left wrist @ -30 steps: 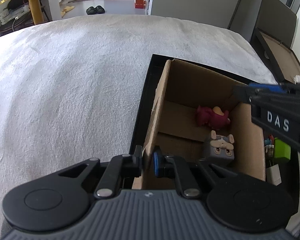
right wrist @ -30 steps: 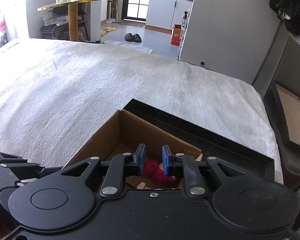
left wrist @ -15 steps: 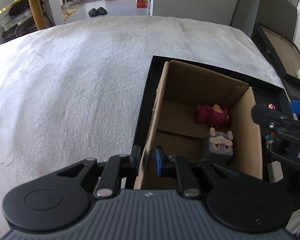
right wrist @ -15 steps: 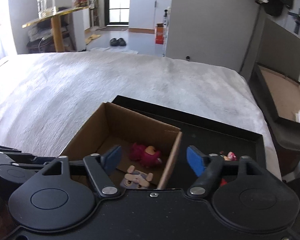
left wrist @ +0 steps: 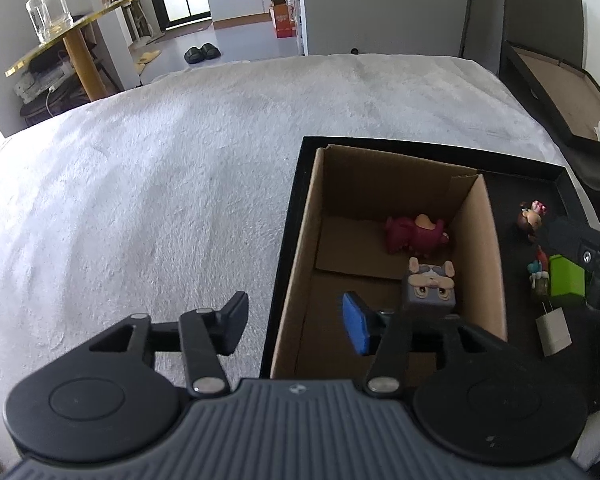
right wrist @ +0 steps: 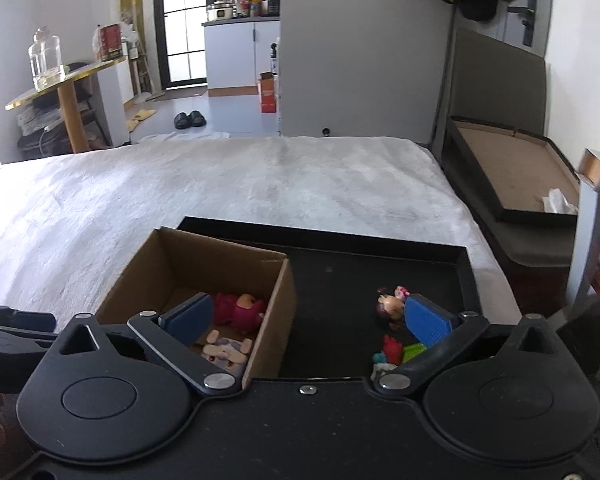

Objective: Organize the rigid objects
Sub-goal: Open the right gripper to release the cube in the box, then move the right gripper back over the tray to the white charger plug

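Note:
A cardboard box [left wrist: 482, 256] [right wrist: 140, 276] stands in the left part of a black tray [left wrist: 290, 248] [right wrist: 466, 264] on the white bed. In the box lie a pink plush toy [left wrist: 414, 234] [right wrist: 240, 308] and a grey dog cube [left wrist: 430, 288] [right wrist: 224, 350]. On the tray right of the box are a small doll [left wrist: 530, 216] [right wrist: 390, 306], a green block [left wrist: 566, 286] [right wrist: 414, 352], a small red and teal figure [left wrist: 538, 268] [right wrist: 390, 350] and a white tag [left wrist: 552, 330]. My left gripper [left wrist: 296, 320] is open and straddles the box's left wall. My right gripper [right wrist: 306, 318] is open and empty above the tray.
The white bed cover [left wrist: 140, 200] stretches left and behind the tray. A second flat tray with a cardboard liner [right wrist: 512, 168] leans at the right of the bed. A side table with a glass jar [right wrist: 44, 60] stands far left.
My left gripper has let go of the box's left wall and opened wide. My right gripper opened, pulled back and rose away from the box to the right.

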`<action>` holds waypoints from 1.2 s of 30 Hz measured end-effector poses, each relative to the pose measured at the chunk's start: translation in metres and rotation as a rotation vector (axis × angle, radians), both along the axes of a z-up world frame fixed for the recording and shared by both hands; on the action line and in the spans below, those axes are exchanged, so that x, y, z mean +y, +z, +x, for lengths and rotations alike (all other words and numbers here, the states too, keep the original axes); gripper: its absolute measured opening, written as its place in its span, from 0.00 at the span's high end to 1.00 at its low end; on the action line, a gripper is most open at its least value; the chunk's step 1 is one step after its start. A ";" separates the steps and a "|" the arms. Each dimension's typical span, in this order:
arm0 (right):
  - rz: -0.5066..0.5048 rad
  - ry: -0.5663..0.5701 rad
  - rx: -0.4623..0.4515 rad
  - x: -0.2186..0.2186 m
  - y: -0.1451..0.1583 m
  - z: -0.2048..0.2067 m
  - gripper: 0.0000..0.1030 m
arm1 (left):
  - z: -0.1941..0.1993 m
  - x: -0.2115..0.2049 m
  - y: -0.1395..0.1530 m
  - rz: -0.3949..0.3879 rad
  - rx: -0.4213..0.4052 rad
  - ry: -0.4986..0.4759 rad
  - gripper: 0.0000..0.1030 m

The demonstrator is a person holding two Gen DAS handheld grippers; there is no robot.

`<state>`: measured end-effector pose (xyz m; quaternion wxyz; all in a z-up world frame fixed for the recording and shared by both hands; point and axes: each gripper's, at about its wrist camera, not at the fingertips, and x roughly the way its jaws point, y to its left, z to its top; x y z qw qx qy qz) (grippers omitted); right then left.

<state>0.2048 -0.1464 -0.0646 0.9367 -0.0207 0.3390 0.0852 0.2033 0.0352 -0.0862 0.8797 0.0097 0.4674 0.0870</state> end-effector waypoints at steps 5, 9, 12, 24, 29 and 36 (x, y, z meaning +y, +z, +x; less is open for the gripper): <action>0.026 -0.017 0.009 -0.013 -0.001 -0.007 0.00 | -0.005 -0.008 0.005 0.000 0.000 0.000 0.36; 0.047 -0.040 0.015 -0.025 -0.002 -0.013 0.00 | -0.010 -0.016 0.011 0.014 -0.018 -0.013 0.30; 0.052 -0.059 0.016 -0.033 -0.004 -0.019 0.00 | -0.014 -0.022 0.013 0.024 -0.022 -0.018 0.27; 0.086 -0.098 0.039 -0.063 -0.015 -0.035 0.00 | -0.025 -0.048 0.018 0.045 -0.026 -0.052 0.25; 0.120 -0.096 0.054 -0.074 -0.021 -0.041 0.00 | -0.028 -0.057 0.019 0.055 -0.025 -0.062 0.25; 0.140 -0.112 0.061 -0.086 -0.030 -0.046 0.00 | -0.027 -0.071 0.016 0.083 -0.018 -0.086 0.24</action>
